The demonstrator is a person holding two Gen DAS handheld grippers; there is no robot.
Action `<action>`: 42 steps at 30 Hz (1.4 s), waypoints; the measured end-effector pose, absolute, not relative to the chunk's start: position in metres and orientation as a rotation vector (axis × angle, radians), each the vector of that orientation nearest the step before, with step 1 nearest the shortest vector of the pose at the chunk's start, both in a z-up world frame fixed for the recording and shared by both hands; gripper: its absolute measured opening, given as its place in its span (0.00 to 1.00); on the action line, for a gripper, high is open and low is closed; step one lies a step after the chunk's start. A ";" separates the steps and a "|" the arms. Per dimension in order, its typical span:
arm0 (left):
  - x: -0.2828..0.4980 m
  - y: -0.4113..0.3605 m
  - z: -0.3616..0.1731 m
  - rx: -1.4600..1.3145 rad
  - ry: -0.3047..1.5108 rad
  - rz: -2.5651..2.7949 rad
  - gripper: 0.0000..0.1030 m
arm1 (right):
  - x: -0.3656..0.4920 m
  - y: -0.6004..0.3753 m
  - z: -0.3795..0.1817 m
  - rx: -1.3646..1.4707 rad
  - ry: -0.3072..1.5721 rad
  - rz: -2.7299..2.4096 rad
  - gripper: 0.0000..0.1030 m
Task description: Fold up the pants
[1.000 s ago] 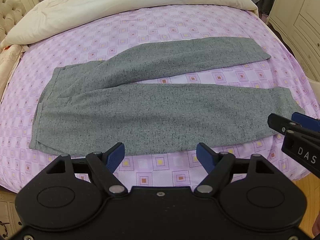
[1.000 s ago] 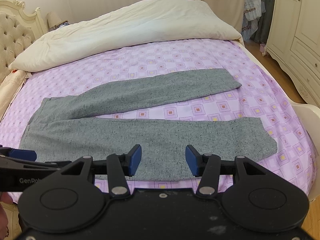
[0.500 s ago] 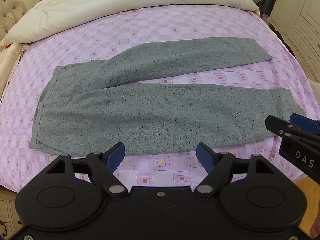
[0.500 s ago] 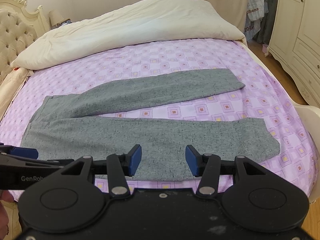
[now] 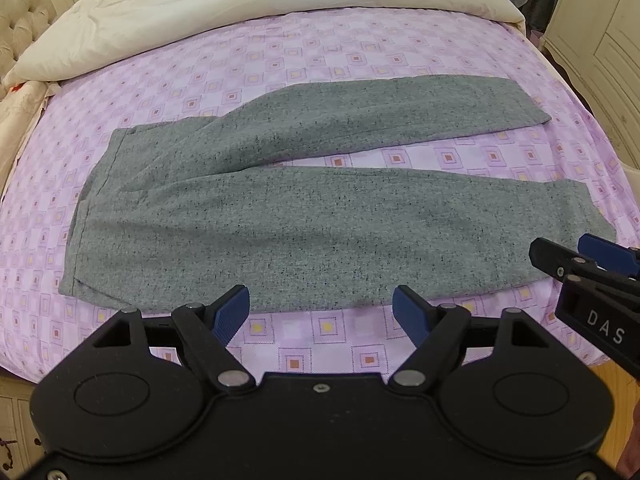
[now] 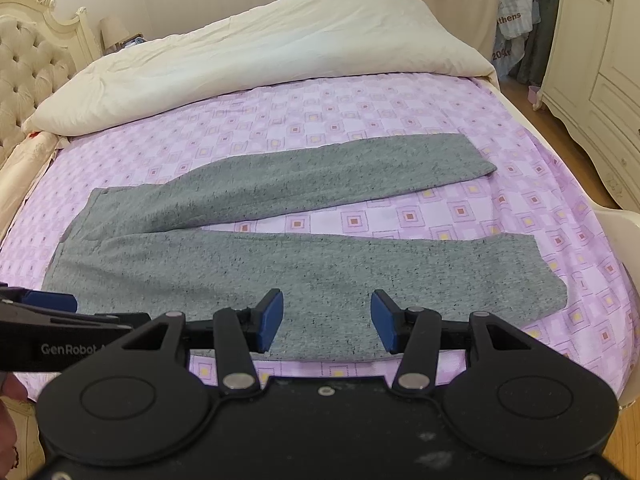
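Observation:
Grey speckled pants (image 5: 304, 236) lie flat on the purple patterned bedsheet (image 5: 280, 56), waistband at the left, both legs spread apart toward the right. They also show in the right wrist view (image 6: 304, 268). My left gripper (image 5: 322, 314) is open and empty, hovering over the near edge of the near leg. My right gripper (image 6: 327, 322) is open and empty above the near leg's middle; it shows from the side in the left wrist view (image 5: 576, 256), near the near leg's cuff. The left gripper's side shows in the right wrist view (image 6: 40, 304).
A cream duvet (image 6: 260, 48) covers the far side of the bed. A tufted headboard (image 6: 24, 80) stands at the left. A white wardrobe (image 6: 600, 40) stands at the right, with wooden floor beside the bed's edge.
Both grippers have shifted slightly closer toward the pants. The pants have not moved and both grippers stay open.

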State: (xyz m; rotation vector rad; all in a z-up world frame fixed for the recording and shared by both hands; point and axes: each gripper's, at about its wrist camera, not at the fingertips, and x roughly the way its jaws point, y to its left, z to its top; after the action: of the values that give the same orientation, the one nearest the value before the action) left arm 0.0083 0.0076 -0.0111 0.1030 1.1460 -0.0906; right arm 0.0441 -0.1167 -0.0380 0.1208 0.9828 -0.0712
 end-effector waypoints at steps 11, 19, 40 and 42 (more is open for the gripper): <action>0.012 0.009 -0.011 0.098 1.150 -0.082 0.77 | 0.049 -0.110 -0.039 0.111 0.988 -0.051 0.50; 0.016 0.016 -0.013 0.092 1.170 -0.066 0.77 | 0.055 -0.110 -0.045 0.115 1.009 -0.054 0.50; 0.086 0.042 -0.068 0.291 1.191 -0.244 0.77 | 0.058 -0.159 -0.108 0.133 1.118 -0.509 0.48; 0.091 0.033 -0.067 0.290 1.184 -0.264 0.77 | 0.053 -0.182 -0.110 0.184 1.111 -0.564 0.48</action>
State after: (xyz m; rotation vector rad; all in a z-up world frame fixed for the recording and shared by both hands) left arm 0.0907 0.0326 -0.0667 0.2896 1.1841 -0.2637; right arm 0.0532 -0.1820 -0.1096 0.1842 1.1108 -0.5644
